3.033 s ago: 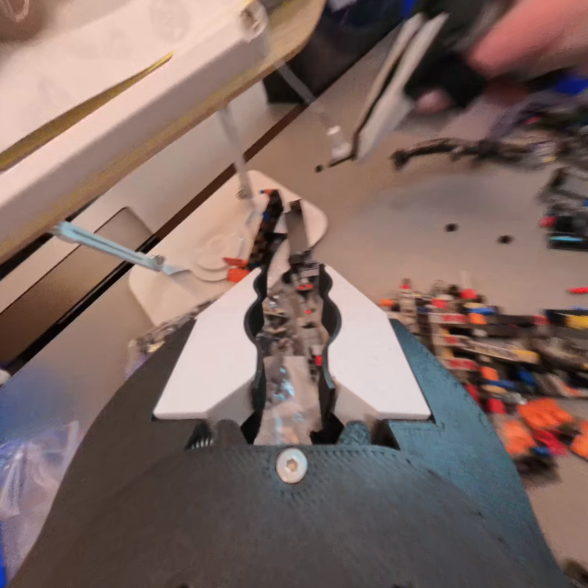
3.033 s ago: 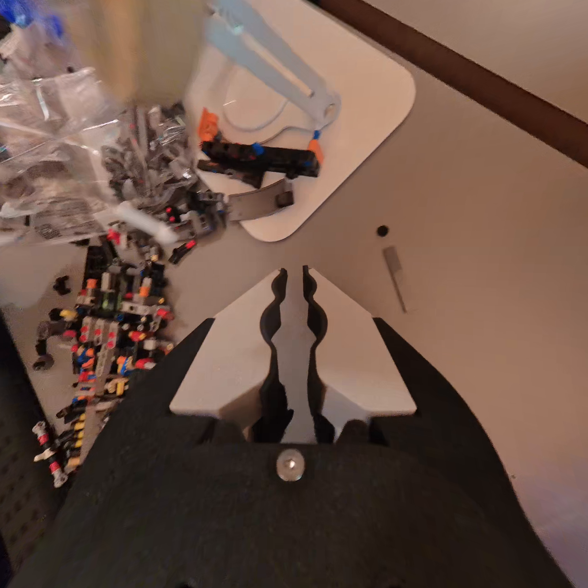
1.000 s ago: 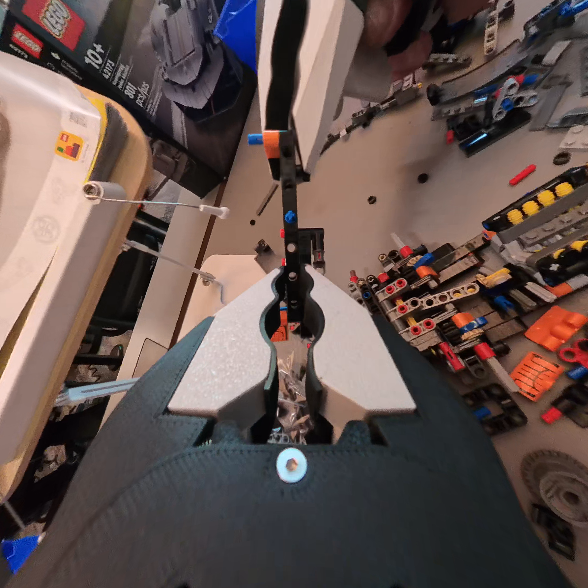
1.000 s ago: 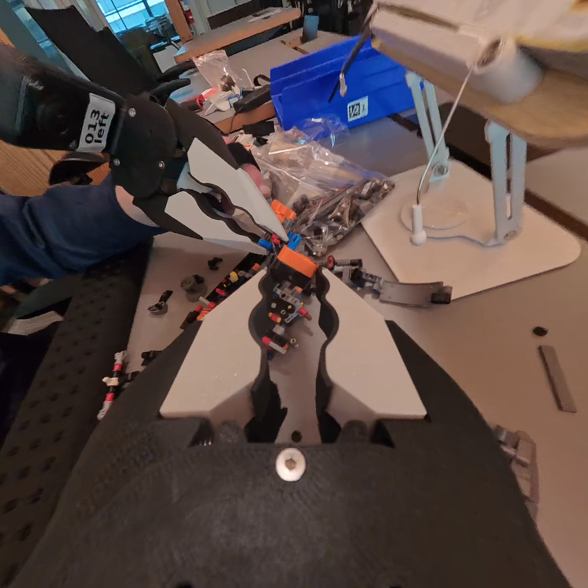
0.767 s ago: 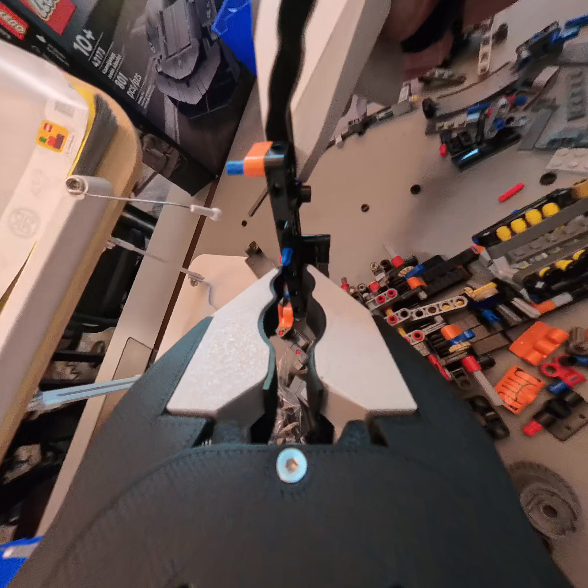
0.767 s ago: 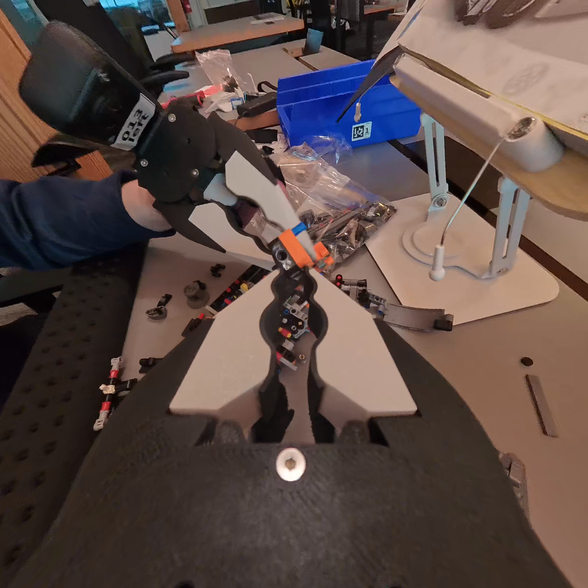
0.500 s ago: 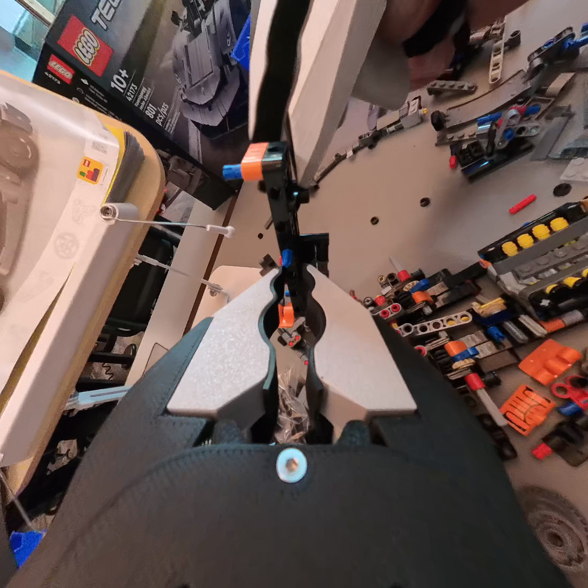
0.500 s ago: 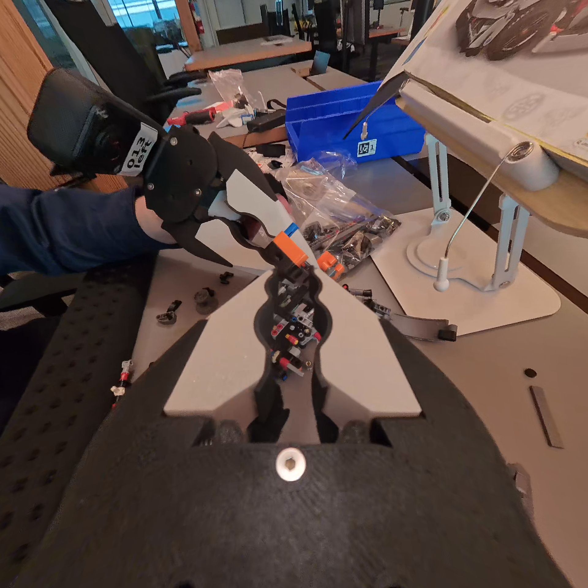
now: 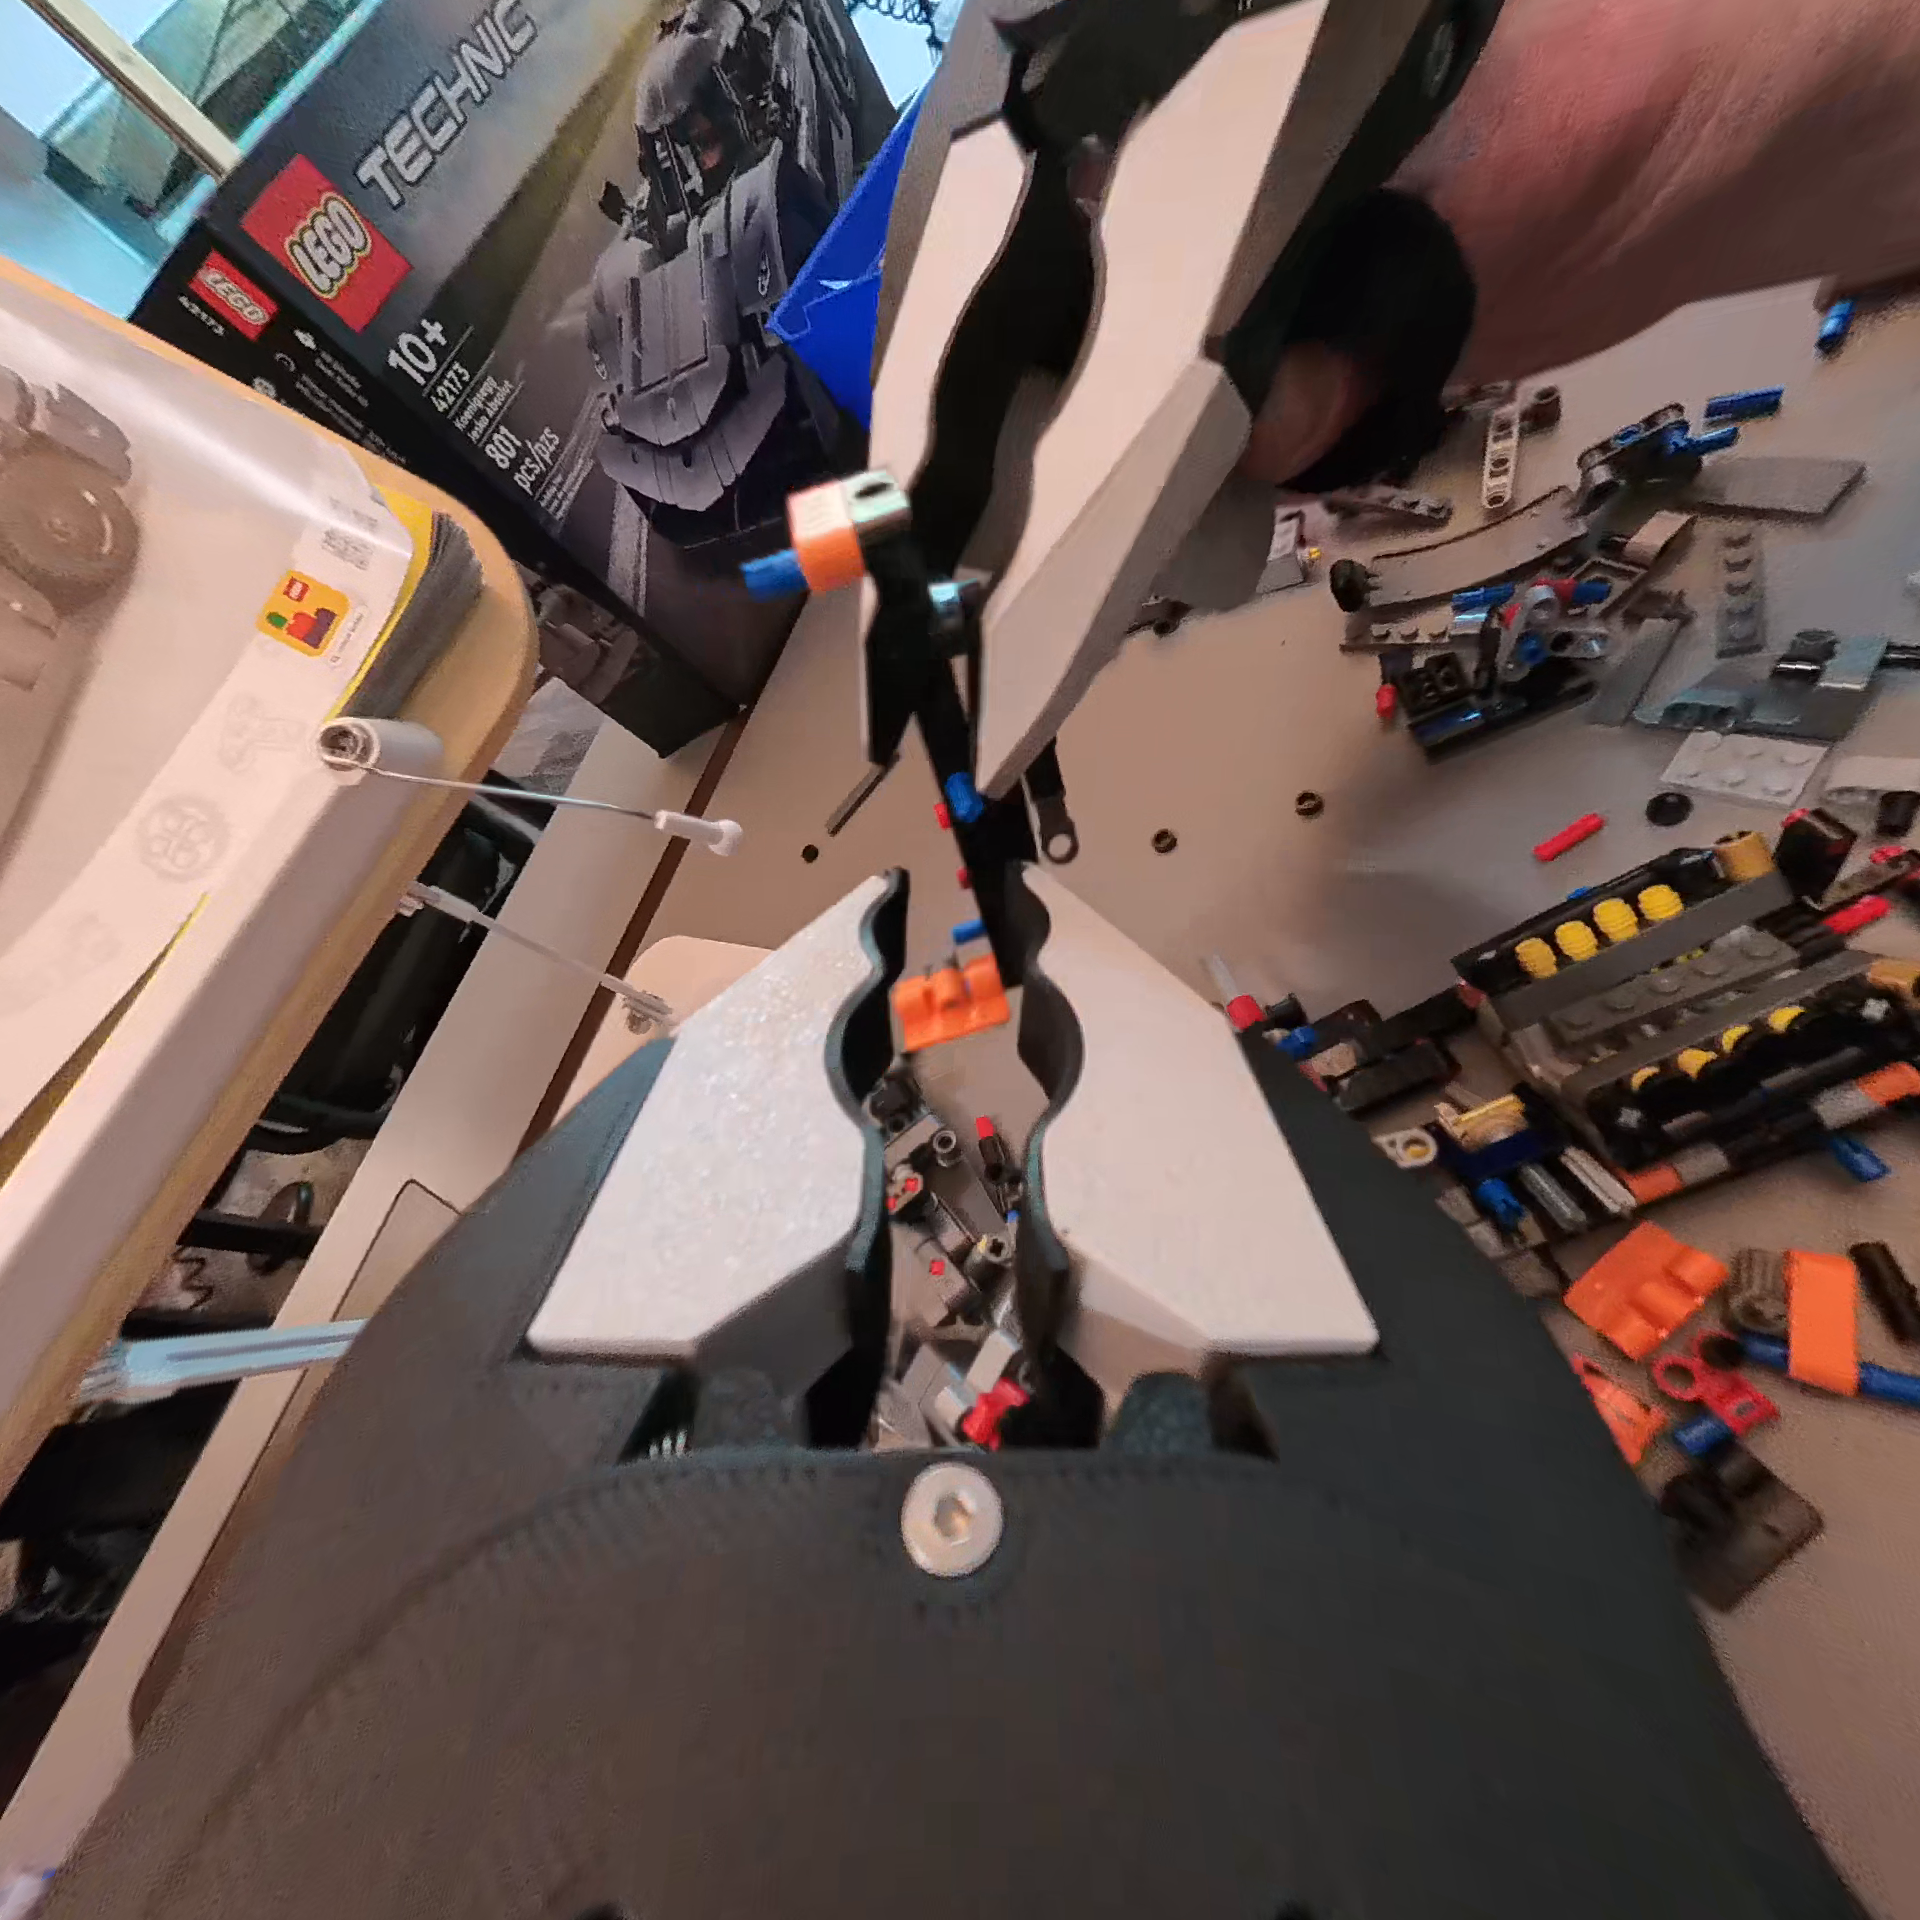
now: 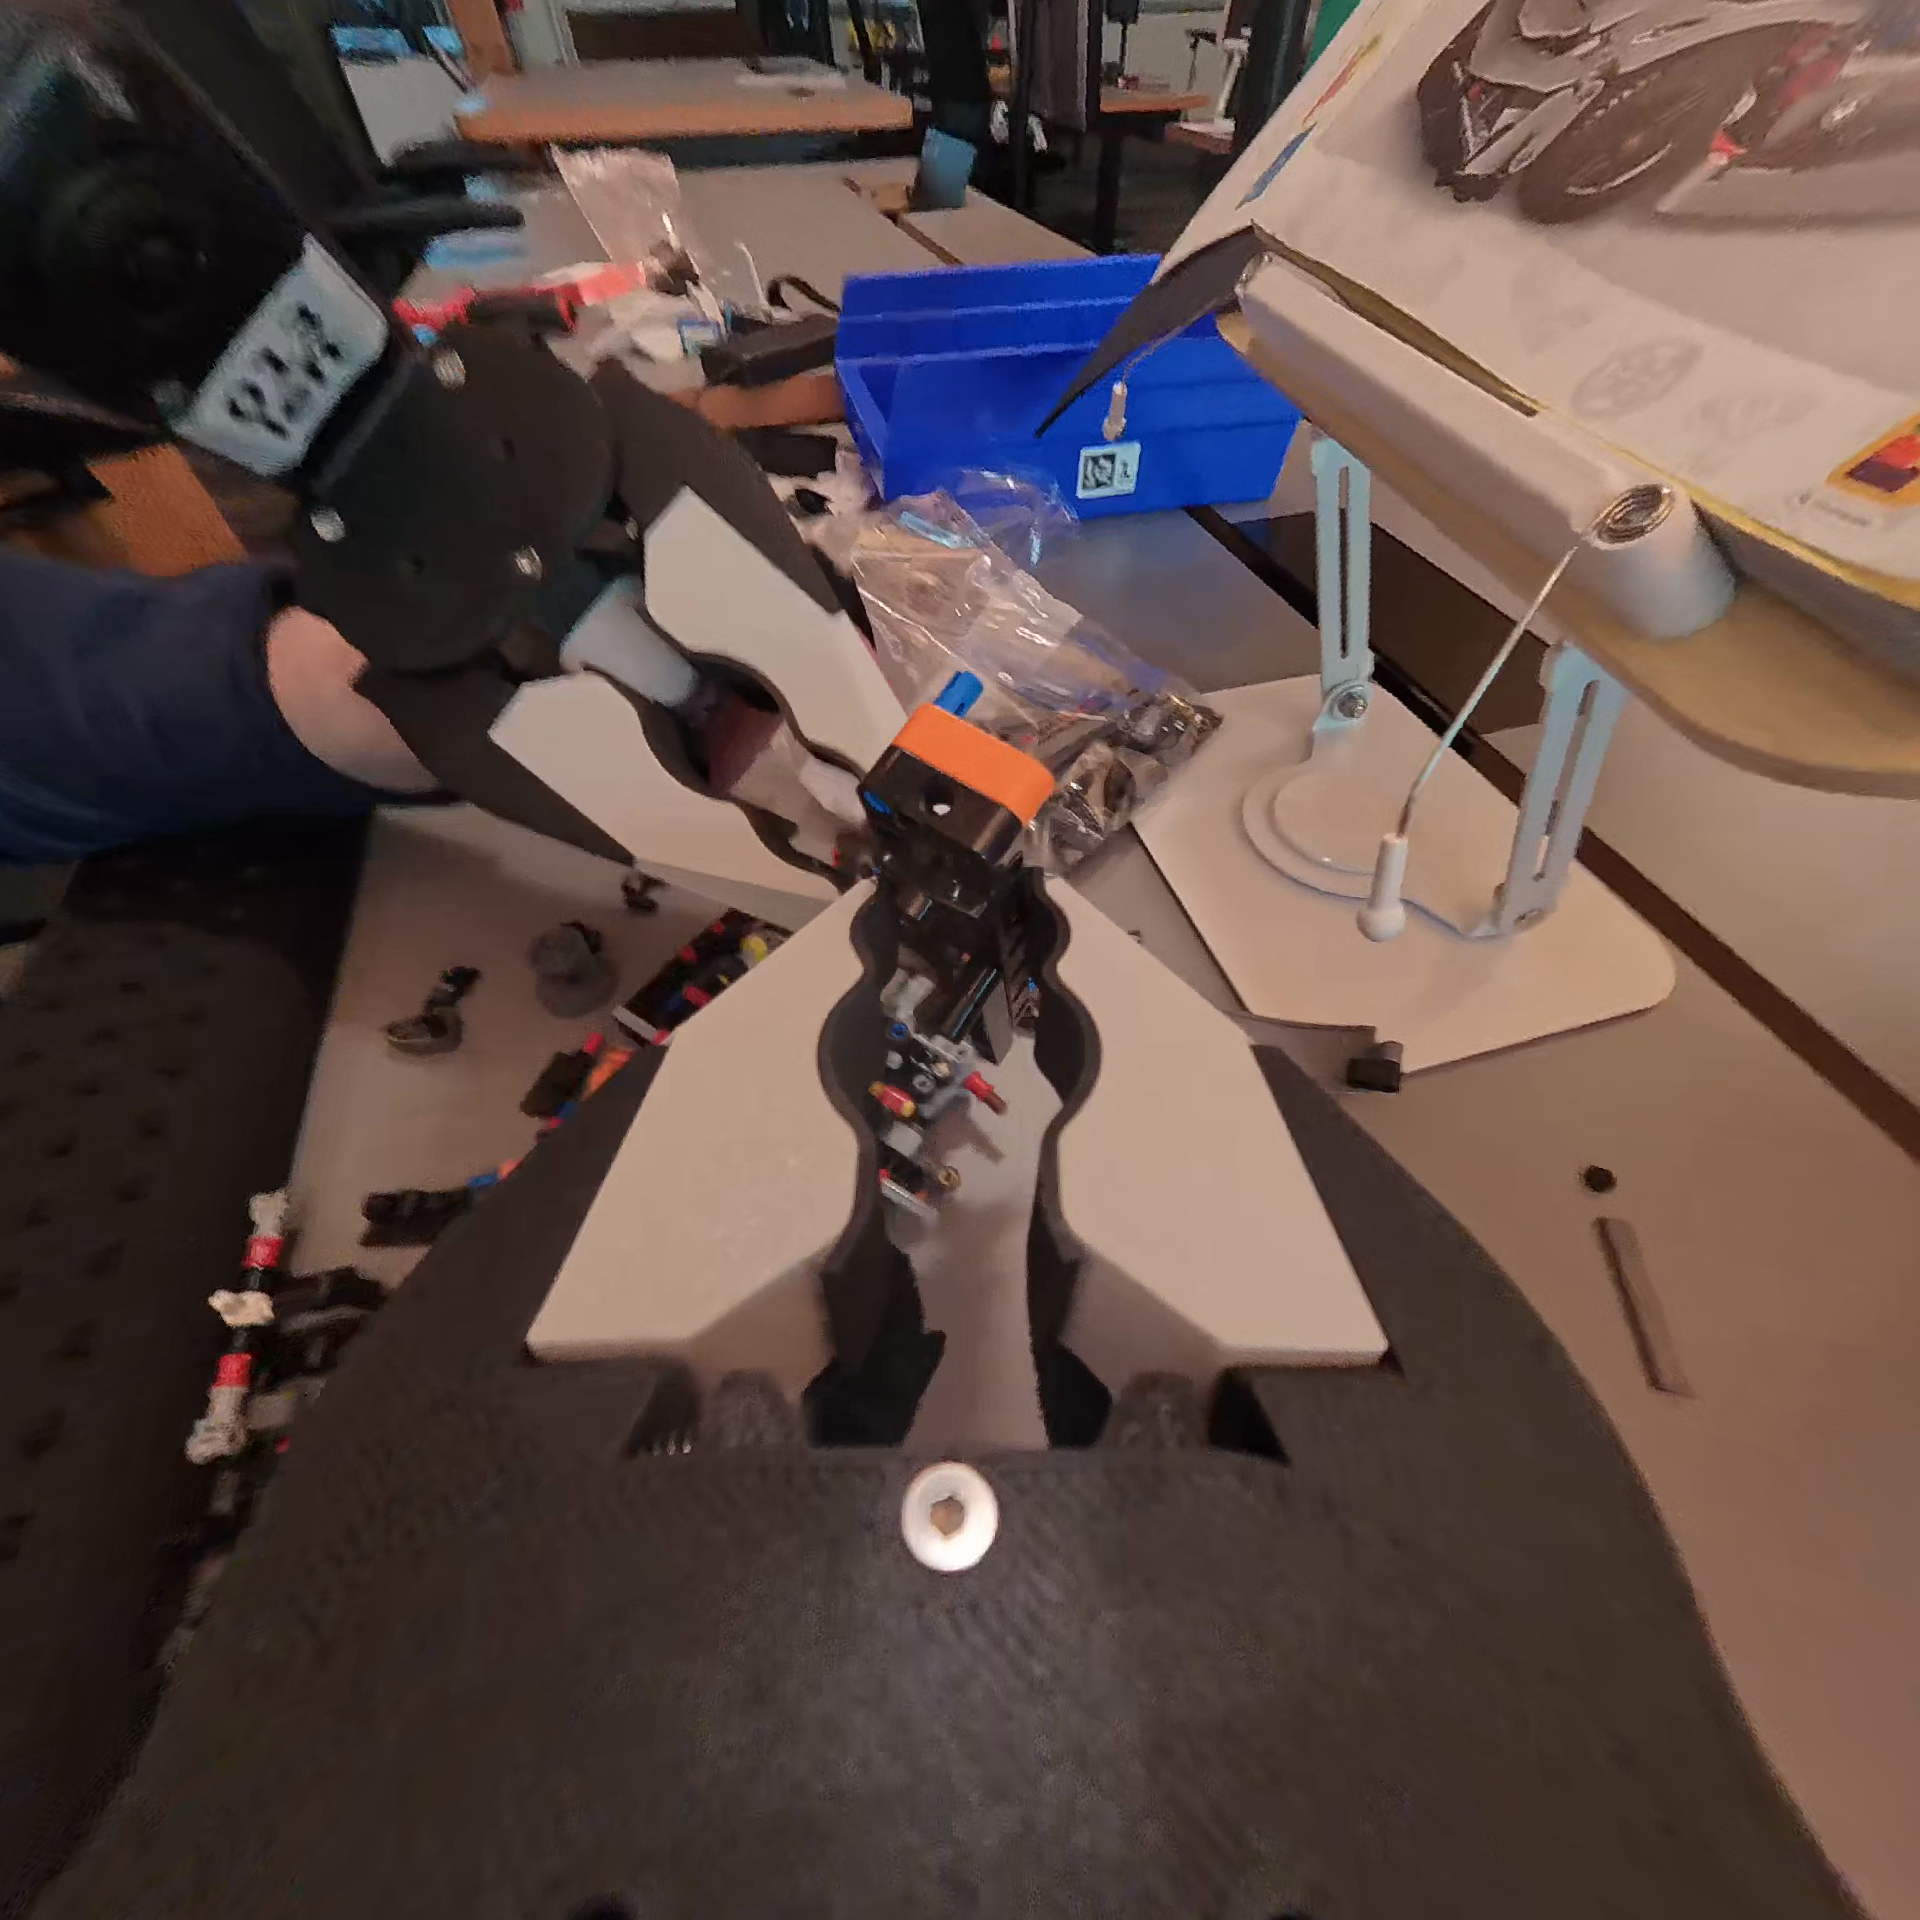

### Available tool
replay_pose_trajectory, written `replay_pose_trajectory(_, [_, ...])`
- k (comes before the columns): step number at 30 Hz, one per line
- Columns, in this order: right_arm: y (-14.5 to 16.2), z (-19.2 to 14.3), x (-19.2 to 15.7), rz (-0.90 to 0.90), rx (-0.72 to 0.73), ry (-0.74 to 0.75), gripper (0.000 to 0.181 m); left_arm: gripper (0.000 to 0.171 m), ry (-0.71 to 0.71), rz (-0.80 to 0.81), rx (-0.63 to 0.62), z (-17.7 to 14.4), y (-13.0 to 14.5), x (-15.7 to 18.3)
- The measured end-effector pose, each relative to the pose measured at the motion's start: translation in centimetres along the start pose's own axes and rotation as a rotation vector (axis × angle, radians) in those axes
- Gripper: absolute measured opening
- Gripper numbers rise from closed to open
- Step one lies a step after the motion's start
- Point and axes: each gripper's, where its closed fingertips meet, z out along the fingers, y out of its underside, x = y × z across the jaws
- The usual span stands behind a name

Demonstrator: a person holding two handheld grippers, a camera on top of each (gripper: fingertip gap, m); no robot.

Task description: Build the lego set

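Observation:
A long black lego beam assembly (image 9: 925,707) with an orange cap and a blue pin at its top hangs in the air between my two grippers. My right gripper (image 10: 951,899) is shut on its upper part (image 10: 940,831); in the left wrist view it reaches in from the top (image 9: 940,634). My left gripper (image 9: 961,894) is open a little. The beam's lower end and an orange piece (image 9: 948,1003) sit between its fingers, against the right one, with a gap on the left. The left gripper also shows in the right wrist view (image 10: 836,831), touching the assembly from the left.
An instruction booklet (image 10: 1558,260) rests on a white stand (image 10: 1507,935) at the table's edge. A clear bag of parts (image 10: 997,644), a blue bin (image 10: 987,384) and the set's box (image 9: 520,312) lie behind. Several loose and half-built parts (image 9: 1662,1039) cover the table. A black perforated mat (image 10: 125,1143) lies nearby. Left and right tips are no more than a few centimetres apart.
Both grippers took the assembly off the stand's base and lifted it. Over the last half second my left jaws widened slightly and the beam tilted; the right gripper kept its hold.

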Motion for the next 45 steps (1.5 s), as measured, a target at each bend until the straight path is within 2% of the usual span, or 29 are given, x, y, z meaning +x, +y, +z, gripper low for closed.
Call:
replay_pose_trajectory(4, [0.9,-0.5,-0.3,-0.11,-0.074,-0.006,0.021,0.023,0.027,-0.038,0.081,-1.8,-1.4,-0.8])
replay_pose_trajectory(7, [2.5,-0.4,-1.3,-0.199,-0.184,-0.034,0.021,0.026,0.043,0.037,0.11,-2.7,-2.4,-0.2])
replay_pose_trajectory(10, [4.1,0.1,-2.7,-0.264,-0.268,-0.089,0.021,0.021,0.045,0.195,0.053,-2.3,-2.2,1.3])
replay_pose_trajectory(11, [4.4,0.3,-3.0,-0.272,-0.286,-0.102,0.021,0.013,0.068,0.245,0.038,-2.2,-2.0,2.2])
replay_pose_trajectory(12, [4.7,0.4,-3.1,-0.283,-0.303,-0.099,0.021,0.007,0.069,0.281,0.02,-2.0,-1.8,2.6])
replay_pose_trajectory(14, [5.1,0.2,-3.1,-0.302,-0.324,-0.103,0.021,0.006,0.075,0.287,0.04,-2.0,-2.0,3.0])
replay_pose_trajectory(20, [5.1,0.0,-3.8,-0.323,-0.323,-0.142,0.021,0.008,0.137,0.274,0.047,-2.4,-2.1,3.8])
replay_pose_trajectory(25, [5.3,-0.1,-4.0,-0.345,-0.335,-0.142,0.022,0.005,0.091,0.355,0.004,-2.4,-2.1,3.8])
replay_pose_trajectory(28, [5.2,-0.1,-3.7,-0.345,-0.336,-0.122,0.022,0.004,0.063,0.35,-0.02,-2.3,-2.1,3.5])
replay_pose_trajectory(34, [3.2,-0.4,-2.5,-0.282,-0.23,-0.055,0.032,0.002,0.033,0.228,-0.014,-1.5,-2.1,2.7])
replay_pose_trajectory(45, [2.1,-0.6,-2.3,-0.239,-0.163,-0.039,0.024,0.002,0.037,0.156,0.03,-1.3,-2.7,2.7])
